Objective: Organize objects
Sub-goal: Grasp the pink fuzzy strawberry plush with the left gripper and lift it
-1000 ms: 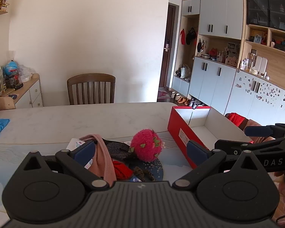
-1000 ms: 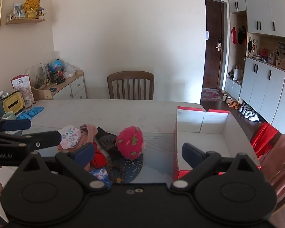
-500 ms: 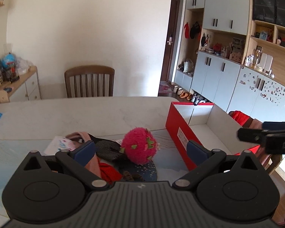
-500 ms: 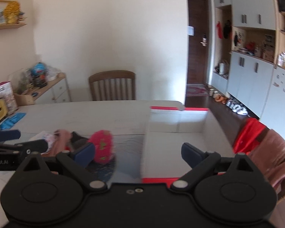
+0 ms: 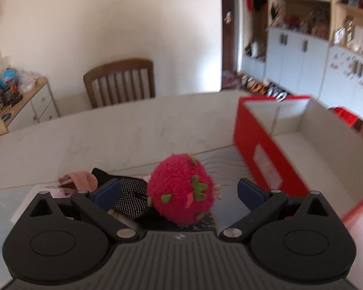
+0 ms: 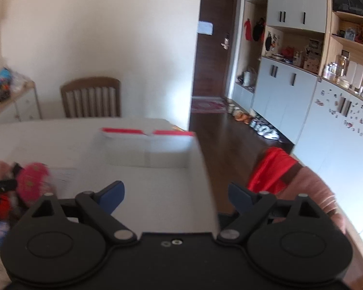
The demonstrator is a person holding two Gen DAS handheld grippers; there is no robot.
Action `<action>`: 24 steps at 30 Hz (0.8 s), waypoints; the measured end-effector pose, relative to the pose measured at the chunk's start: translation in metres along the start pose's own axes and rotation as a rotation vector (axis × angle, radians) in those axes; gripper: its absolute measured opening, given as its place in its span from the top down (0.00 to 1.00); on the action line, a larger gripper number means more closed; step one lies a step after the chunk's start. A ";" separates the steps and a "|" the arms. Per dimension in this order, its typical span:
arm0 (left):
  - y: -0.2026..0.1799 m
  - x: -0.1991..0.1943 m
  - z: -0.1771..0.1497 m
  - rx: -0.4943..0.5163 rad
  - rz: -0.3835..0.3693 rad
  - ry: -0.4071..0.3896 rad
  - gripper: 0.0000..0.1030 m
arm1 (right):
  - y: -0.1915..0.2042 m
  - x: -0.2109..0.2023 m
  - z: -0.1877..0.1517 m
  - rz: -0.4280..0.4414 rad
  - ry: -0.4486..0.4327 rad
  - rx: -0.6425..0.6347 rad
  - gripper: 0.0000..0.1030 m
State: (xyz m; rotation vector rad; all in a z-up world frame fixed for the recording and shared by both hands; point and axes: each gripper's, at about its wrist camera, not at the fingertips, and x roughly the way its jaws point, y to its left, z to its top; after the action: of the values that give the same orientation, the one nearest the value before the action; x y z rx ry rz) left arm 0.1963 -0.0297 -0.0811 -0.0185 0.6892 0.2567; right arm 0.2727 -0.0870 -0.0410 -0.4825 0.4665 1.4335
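Nothing was sorted yet: the red box sat empty on the tabletop, while the pink plush ball lay in the clothing pile beside it. The left hand-held gripper was spread, framing the ball without touching it. The right hand-held gripper, spread and empty over the box, had just narrowed slightly. Versus earlier, both views had swung closer, and the right one had shifted from the pile to the box.

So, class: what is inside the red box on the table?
The red box shows only bare white walls and floor. Its near corner is cut off by the picture's edge, and the right gripper covers part, so those bits are unseen.
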 end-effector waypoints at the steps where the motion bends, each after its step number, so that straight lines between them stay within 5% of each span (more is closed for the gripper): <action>1: -0.001 0.012 0.001 -0.002 0.013 0.022 0.00 | -0.005 0.008 -0.001 0.045 0.016 -0.039 0.13; 6: -0.004 0.052 0.002 -0.020 0.119 0.105 0.00 | -0.019 0.043 -0.006 0.041 0.086 -0.069 0.18; 14: -0.011 0.081 0.003 -0.053 0.167 0.156 0.00 | -0.032 0.084 -0.013 0.073 0.198 -0.064 0.34; 17: -0.017 0.085 0.004 -0.026 0.174 0.158 0.01 | -0.036 0.096 -0.017 0.127 0.236 -0.073 0.48; 24: -0.019 0.091 0.012 -0.029 0.103 0.177 0.28 | -0.031 0.101 -0.019 0.174 0.259 -0.101 0.68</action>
State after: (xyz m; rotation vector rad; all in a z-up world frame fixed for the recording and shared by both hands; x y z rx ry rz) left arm 0.2759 -0.0263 -0.1312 -0.0335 0.8638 0.3672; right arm 0.3118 -0.0181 -0.1129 -0.7287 0.6582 1.5747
